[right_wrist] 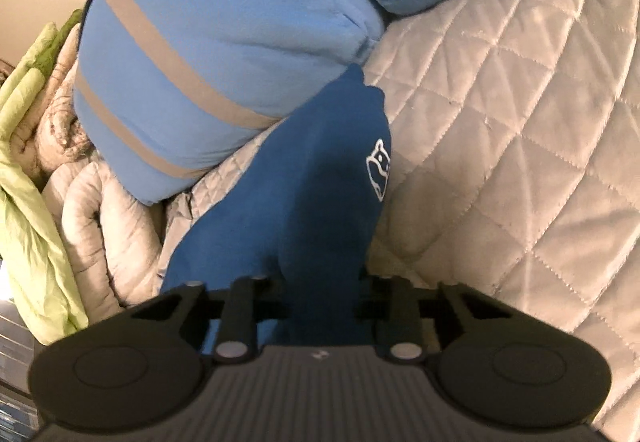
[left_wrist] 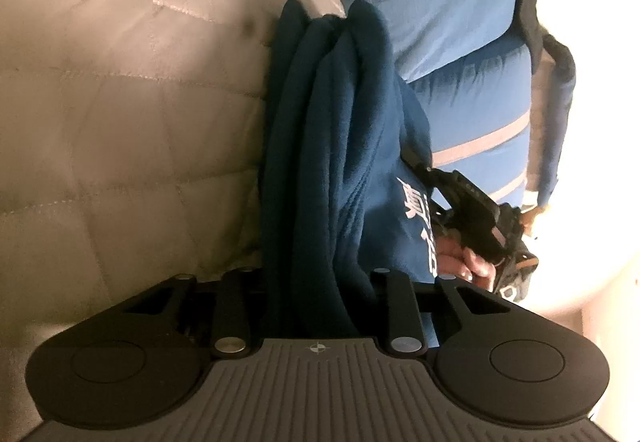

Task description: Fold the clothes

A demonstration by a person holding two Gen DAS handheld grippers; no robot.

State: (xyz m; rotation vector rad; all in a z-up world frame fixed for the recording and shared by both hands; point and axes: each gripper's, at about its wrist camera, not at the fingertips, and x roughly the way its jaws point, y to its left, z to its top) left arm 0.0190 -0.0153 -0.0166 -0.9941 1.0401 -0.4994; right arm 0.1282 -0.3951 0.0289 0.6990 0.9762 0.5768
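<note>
A dark blue garment [left_wrist: 320,146] with white print hangs in bunched folds from my left gripper [left_wrist: 316,282], which is shut on it; the fingertips are hidden by the cloth. In the left wrist view my right gripper [left_wrist: 480,226] sits at the right, held by a hand, at the garment's other edge. In the right wrist view the same blue garment [right_wrist: 312,194] with a small white logo runs up from my right gripper [right_wrist: 320,294], which is shut on it, fingertips covered.
A beige quilted bed cover [right_wrist: 520,162] lies below. Light blue pillows with grey stripes [right_wrist: 200,62] sit at the head. A rolled beige quilt [right_wrist: 100,226] and green fabric [right_wrist: 28,182] lie at the left.
</note>
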